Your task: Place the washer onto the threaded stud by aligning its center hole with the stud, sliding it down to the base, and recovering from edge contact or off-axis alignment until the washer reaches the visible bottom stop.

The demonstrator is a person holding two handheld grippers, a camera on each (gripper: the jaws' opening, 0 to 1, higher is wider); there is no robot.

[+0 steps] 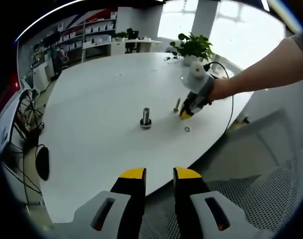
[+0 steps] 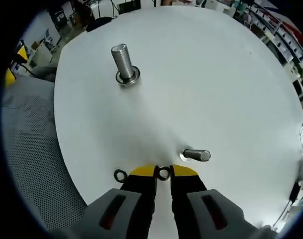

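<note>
Between the yellow tips of the right gripper (image 2: pixel 163 174), low over the white table (image 2: pixel 216 89), a small washer (image 2: pixel 164 173), pinched at its edges. Just left of those tips, another washer (image 2: pixel 120 175), flat. Just ahead, a thin stud (image 2: pixel 196 155); farther ahead-left, the thick threaded stud (image 2: pixel 124 63), upright. Left gripper (image 1: pixel 159 174) near the table edge, parted, holding nothing.

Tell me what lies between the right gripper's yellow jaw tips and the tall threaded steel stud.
In the right gripper view, only bare white table separates the right gripper, holding a washer, from the stud.
</note>
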